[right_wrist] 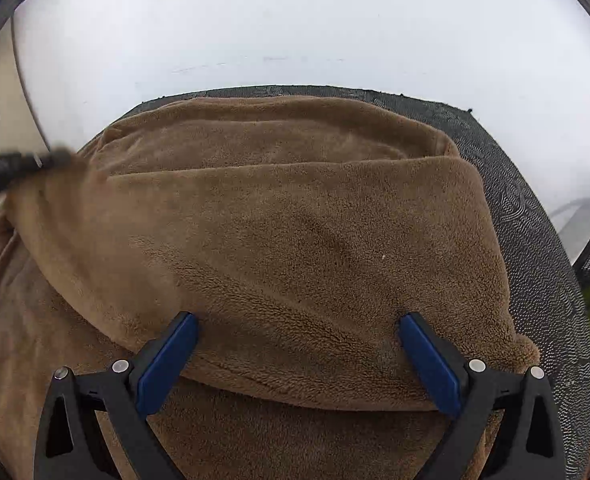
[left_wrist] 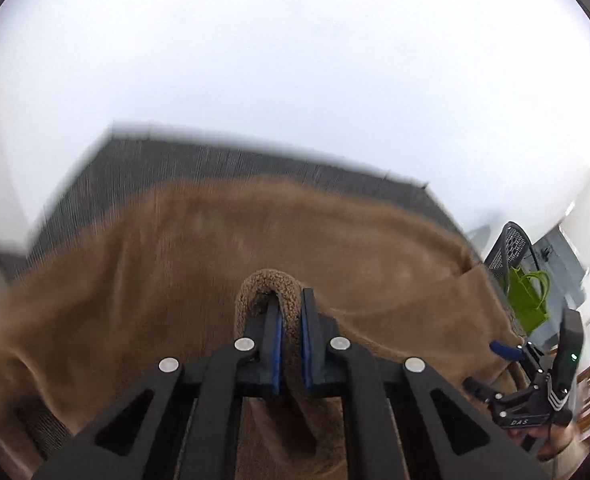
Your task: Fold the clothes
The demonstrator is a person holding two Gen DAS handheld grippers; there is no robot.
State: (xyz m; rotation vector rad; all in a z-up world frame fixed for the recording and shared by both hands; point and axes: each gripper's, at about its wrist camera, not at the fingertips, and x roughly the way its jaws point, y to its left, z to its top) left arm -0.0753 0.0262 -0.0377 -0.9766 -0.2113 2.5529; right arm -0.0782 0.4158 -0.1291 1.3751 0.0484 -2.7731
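Plain tan-brown fleece garment (right_wrist: 295, 240), no print, spread over a dark grey mesh-textured table (right_wrist: 535, 220). Black frames with blue pads on both the left gripper (left_wrist: 291, 336) and the right gripper (right_wrist: 299, 352), silver rivets along the arms. Lime-green bag (left_wrist: 529, 296) beside a black perforated chair (left_wrist: 513, 248). Pale white wall (right_wrist: 295, 20) behind.

Folded garment (right_wrist: 295, 240) lies on the table (right_wrist: 535, 208).

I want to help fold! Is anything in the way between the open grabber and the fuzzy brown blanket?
Nothing visible. The open right gripper sits right at the fuzzy brown fleece blanket's folded edge, fingers spread around it.
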